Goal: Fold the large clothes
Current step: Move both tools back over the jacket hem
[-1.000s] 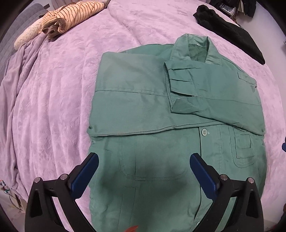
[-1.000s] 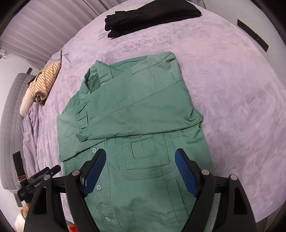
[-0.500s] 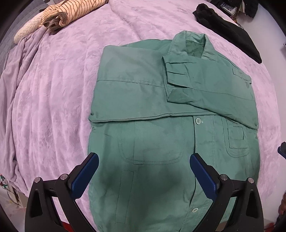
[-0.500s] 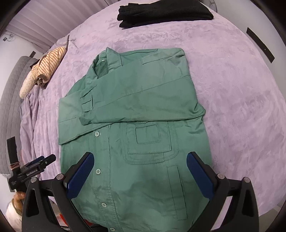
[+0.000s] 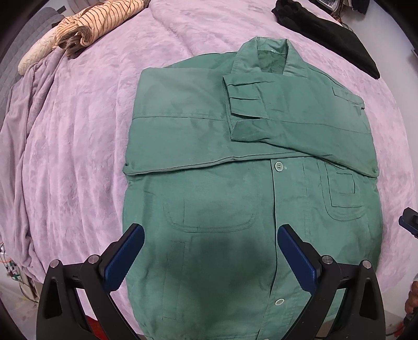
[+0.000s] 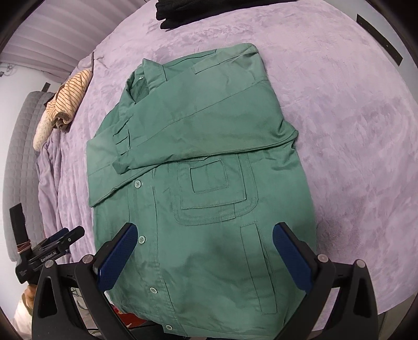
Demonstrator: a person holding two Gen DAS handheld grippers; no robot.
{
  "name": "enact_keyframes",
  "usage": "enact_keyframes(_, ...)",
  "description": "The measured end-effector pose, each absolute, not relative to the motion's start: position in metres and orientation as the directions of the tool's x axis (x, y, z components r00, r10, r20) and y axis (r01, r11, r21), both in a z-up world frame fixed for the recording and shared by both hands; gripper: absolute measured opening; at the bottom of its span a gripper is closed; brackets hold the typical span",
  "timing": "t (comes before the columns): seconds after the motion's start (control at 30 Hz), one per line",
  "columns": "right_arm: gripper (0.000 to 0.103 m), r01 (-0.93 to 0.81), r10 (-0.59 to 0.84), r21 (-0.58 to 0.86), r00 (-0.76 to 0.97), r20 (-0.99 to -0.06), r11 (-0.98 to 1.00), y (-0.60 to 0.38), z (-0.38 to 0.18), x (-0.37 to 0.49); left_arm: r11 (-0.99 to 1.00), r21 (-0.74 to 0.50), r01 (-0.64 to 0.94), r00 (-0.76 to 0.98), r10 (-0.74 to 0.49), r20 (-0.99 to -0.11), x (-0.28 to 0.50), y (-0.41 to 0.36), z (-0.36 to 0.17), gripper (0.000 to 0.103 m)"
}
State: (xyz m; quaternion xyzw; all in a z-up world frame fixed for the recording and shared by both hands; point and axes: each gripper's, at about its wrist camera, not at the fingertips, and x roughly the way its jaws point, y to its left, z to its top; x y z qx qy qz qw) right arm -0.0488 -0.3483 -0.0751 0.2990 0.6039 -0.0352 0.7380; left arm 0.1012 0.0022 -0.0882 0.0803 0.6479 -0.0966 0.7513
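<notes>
A green button-up work shirt (image 5: pixel 235 162) lies flat, front up, on a purple blanket, both sleeves folded across its chest and its collar at the far end. It also shows in the right wrist view (image 6: pixel 209 183). My left gripper (image 5: pixel 210 255) is open and empty, hovering over the shirt's lower left part near the hem. My right gripper (image 6: pixel 205 253) is open and empty over the lower right part, above a pocket. The left gripper also shows at the left edge of the right wrist view (image 6: pixel 49 251).
The purple blanket (image 5: pixel 73 146) covers the bed. A striped beige garment (image 5: pixel 88 21) lies folded at the far left. A black garment (image 5: pixel 331 36) lies at the far right. The bed's near edge runs just below the shirt's hem.
Both grippers drew back toward the hem over the last second, so more of the shirt's lower part shows. The right gripper's jaws opened wider. The shirt has not moved.
</notes>
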Motion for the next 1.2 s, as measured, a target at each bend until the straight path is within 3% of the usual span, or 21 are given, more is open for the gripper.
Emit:
enact_keyframes(0.57, 0.103, 0.345, 0.425, 0.456, 0.165, -0.89, 0.821, -0.381, -0.095, -0.062, 0.987, 0.03, 0.157, 0.13, 0.009, -0.991, 0.035, -0.03, -0.083, 0.102)
enact_keyframes(0.97, 0.103, 0.375, 0.473, 0.508, 0.188, -0.861, 0.775, -0.383, -0.098, -0.09, 0.978, 0.056, 0.202, 0.151, 0.026, -0.988, 0.009, -0.027, -0.071, 0.102)
enact_keyframes(1.2, 0.103, 0.42, 0.472, 0.512, 0.203, -0.858, 0.75, -0.361, -0.109, -0.12, 0.974, 0.045, 0.222, 0.124, 0.018, -0.992, -0.021, -0.002, -0.09, 0.102)
